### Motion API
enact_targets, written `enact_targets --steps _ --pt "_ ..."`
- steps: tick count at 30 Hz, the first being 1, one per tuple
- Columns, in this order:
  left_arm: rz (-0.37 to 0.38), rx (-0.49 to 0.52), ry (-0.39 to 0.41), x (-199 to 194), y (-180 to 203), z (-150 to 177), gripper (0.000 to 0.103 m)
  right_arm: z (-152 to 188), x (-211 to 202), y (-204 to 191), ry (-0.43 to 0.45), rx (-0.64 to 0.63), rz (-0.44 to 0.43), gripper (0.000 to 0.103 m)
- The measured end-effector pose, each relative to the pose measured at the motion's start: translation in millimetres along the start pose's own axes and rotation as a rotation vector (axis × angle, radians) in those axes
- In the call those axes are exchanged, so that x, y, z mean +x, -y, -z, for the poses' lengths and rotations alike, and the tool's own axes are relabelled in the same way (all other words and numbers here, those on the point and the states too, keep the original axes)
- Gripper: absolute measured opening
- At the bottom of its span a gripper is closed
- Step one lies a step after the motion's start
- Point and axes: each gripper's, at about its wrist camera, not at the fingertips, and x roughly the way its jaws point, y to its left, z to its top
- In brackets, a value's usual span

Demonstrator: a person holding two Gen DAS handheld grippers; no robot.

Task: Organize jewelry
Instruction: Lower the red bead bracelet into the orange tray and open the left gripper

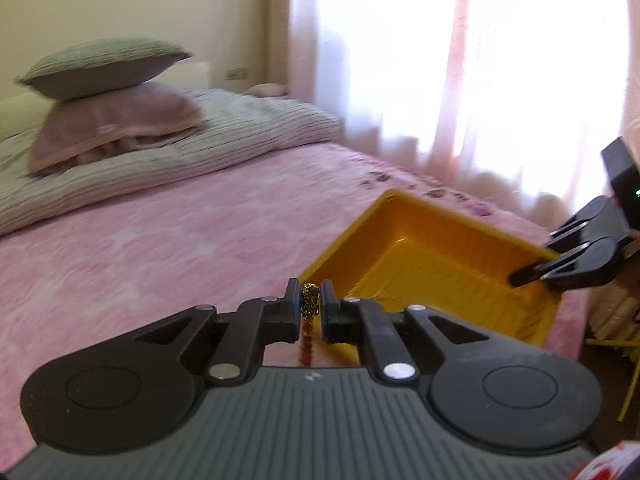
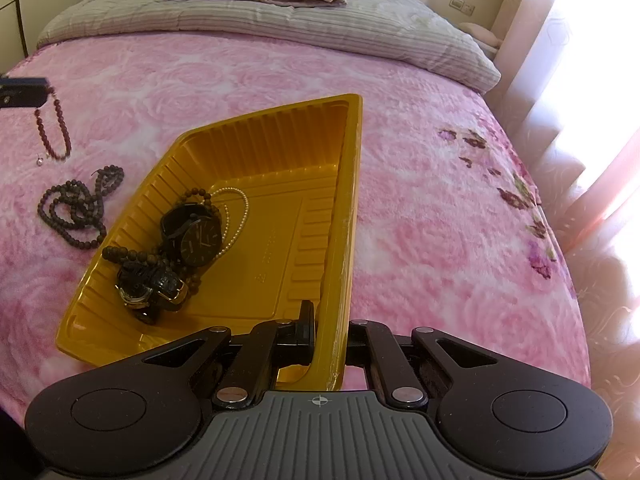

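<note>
1. While the left gripper pinches a red bead bracelet by its gold charm, the beads dangle down between the jaws; the step in hand looks like carrying this piece to the yellow tray.
2. From the left wrist view, the tray sits just beyond and to the right of the jaws, tipped up on the pink bedspread, with the right gripper clamped on its far right rim.
3. Next, I judge, the bracelet needs lifting clear over the near wall, then release inside.
4. From the right wrist view, the right gripper has its jaws pressed onto the tray wall, one inside and one outside.
5. Two watches, dark beads and a pearl strand crowd the tray's left end; the right half of its floor is free.
6. A dark bead string lies on the bedspread left of the tray; the bracelet hangs at far left.
7. To the right, the bed edge falls away near the curtains.
</note>
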Motion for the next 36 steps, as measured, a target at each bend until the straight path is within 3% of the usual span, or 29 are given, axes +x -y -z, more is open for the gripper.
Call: enact_targets --steps 14,36 --pt "0.201 0.029 -0.047 48 54 -31 0.008 0 1 0 0.003 -0.003 0.0 0.006" --pt "0.225 0.014 -0.149 91 61 -22 0.008 -1 2 -1 0.004 -0.005 0.0 0.006"
